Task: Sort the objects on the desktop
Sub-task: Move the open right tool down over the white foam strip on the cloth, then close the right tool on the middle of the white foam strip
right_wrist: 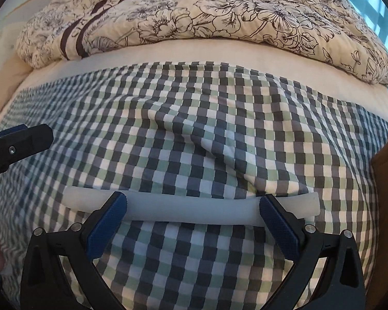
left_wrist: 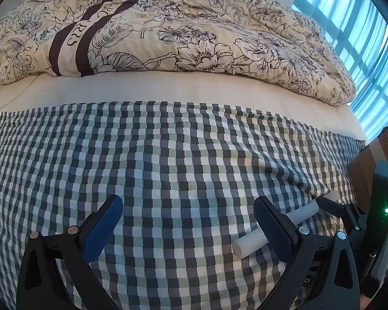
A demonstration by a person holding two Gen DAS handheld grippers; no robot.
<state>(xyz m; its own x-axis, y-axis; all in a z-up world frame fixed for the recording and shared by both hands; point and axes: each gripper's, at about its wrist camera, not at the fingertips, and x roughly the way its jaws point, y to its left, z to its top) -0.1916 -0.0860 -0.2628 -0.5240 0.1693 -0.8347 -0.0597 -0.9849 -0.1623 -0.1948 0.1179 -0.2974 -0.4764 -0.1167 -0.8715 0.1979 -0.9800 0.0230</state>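
Counted one white tube (right_wrist: 191,208), lying crosswise on the checked cloth (right_wrist: 194,134) in the lower middle of the right wrist view. Counted two grippers. Right gripper (right_wrist: 193,204) with jaws spread wide, tips over the tube, blue pads (right_wrist: 106,226) apart from it on either side, gripping nothing. Left gripper (left_wrist: 188,213) likewise wide and empty over bare cloth in the left wrist view; tube (left_wrist: 248,244) seen there at lower right, partly hidden behind the right-hand finger. Beyond the cloth, one floral quilt (left_wrist: 194,31) heaped across the upper frame on the bed. One brown cardboard box (left_wrist: 362,173) at right edge. Striped blue curtain (left_wrist: 359,41) at upper right.
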